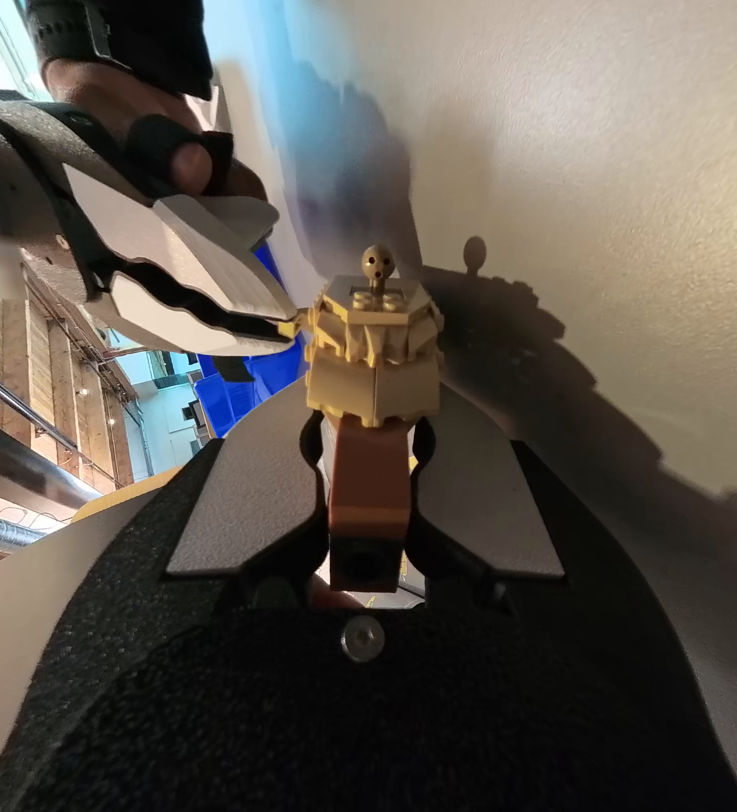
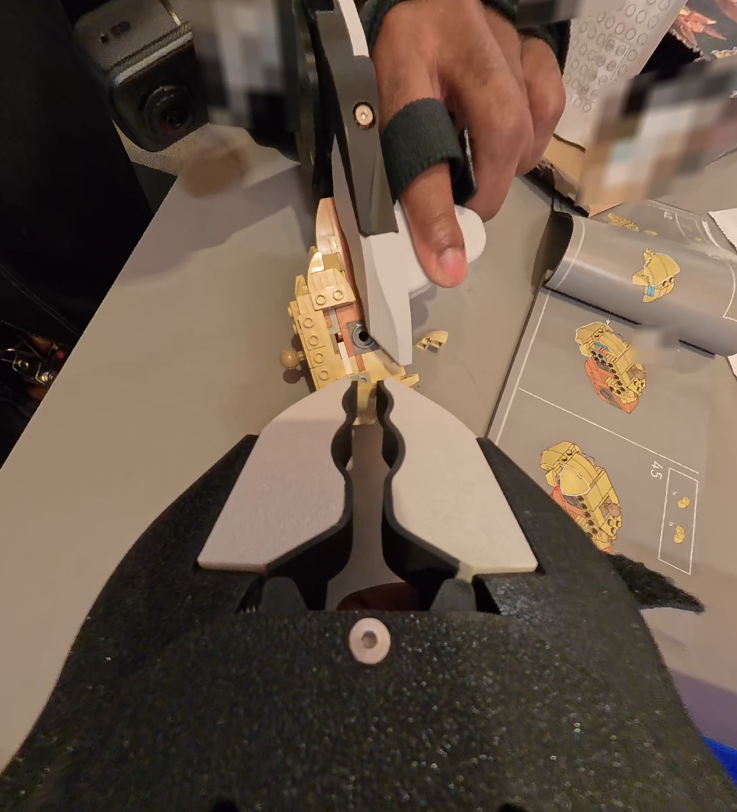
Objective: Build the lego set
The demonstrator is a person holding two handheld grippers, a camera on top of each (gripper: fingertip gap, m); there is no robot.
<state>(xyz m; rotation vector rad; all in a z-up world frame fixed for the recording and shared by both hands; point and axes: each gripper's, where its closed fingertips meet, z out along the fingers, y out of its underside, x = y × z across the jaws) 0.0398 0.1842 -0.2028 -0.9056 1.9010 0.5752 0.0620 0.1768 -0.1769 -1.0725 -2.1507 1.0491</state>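
blue bins [image 1: 243, 386] seen behind, contents hidden, brick model [image 1: 371, 351] clamped by its brown base in left gripper [image 1: 369, 444], tan piece [image 2: 364, 404] pinched at model's edge by nearly closed right gripper [image 2: 366, 389], above grey table [image 2: 160, 351]

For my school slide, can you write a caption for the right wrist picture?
The right gripper pinches a small tan piece against the tan brick model that the left gripper holds above the grey table.
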